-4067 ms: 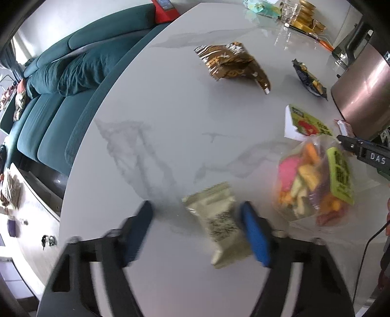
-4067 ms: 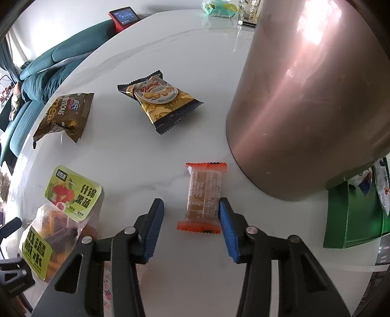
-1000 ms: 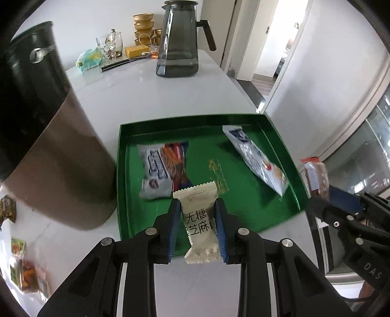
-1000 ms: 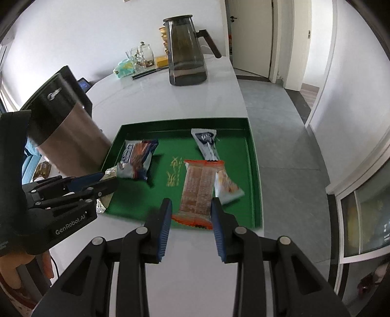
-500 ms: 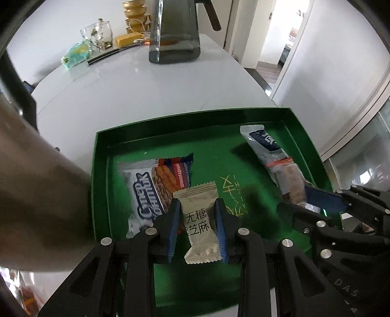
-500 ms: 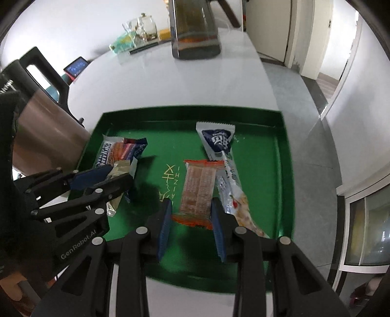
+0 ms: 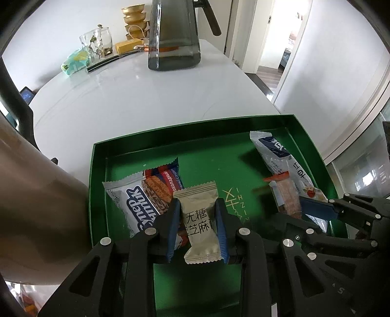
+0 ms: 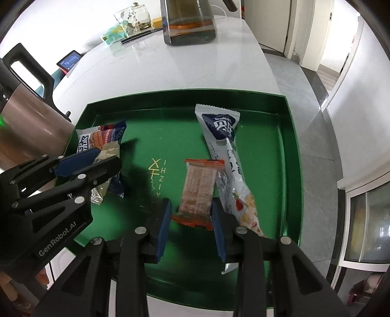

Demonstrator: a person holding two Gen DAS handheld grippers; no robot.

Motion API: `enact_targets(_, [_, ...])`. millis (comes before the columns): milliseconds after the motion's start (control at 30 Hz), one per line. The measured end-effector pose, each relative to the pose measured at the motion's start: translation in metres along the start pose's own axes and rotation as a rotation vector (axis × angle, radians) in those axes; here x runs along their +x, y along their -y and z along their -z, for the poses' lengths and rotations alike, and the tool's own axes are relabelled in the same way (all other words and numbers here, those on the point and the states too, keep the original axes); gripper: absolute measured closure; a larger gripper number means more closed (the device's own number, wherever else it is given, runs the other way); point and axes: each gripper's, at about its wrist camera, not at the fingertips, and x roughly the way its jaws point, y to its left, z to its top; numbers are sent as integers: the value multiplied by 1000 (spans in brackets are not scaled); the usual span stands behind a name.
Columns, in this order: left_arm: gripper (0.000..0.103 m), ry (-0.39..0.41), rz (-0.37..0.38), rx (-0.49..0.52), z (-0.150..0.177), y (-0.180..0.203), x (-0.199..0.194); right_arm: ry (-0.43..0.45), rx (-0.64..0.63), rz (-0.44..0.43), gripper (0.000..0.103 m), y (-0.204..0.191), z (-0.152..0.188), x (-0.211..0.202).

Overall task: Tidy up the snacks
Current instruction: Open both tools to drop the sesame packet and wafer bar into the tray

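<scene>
My left gripper [image 7: 198, 220] is shut on a beige candy packet [image 7: 198, 217] and holds it low over the left half of the green tray [image 7: 219, 165]. A silver wafer packet [image 7: 141, 197] lies under it. My right gripper [image 8: 191, 223] is shut on an orange-edged biscuit packet [image 8: 199, 189] low over the tray [image 8: 265, 158]. That packet sits beside a long white-and-blue packet [image 8: 220, 126]. In the right wrist view the left gripper [image 8: 82, 163] comes in from the left with the beige packet [image 8: 107, 153].
A copper-coloured kettle [image 7: 36, 219] with a black handle stands tight against the tray's left rim. A dark glass pitcher [image 7: 174, 36], a glass jar [image 7: 96, 44] and gold bowls [image 7: 134, 22] stand at the far end of the white table. The table's edge runs just right of the tray.
Both packets lay on the table between open fingers four seconds ago; now each is gripped. Over the last second both grippers came down over the tray, then nearly stopped.
</scene>
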Motion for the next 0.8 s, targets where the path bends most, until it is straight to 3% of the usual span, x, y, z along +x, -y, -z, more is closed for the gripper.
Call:
enact_targets(367, [78, -19, -2, -26, -2, -2, 0, 35, 41, 5, 99, 7, -1, -12])
enact_targets(467, [77, -25, 10, -15, 1, 1, -1, 42, 57, -7, 82, 9, -3, -15])
enact_targets(533, [70, -27, 12, -18, 2, 1, -2, 41, 60, -17, 79, 10, -3, -17])
enact_targets(600, [49, -19, 14, -19, 3, 2, -5, 45, 64, -13, 79, 10, -4, -18])
enact_targets(667, [46, -11, 7, -25, 4, 1, -8, 53, 72, -14, 76, 11, -5, -21])
enact_targets(800, [38, -8, 3, -43, 4, -5, -12, 74, 98, -30, 52, 13, -8, -28])
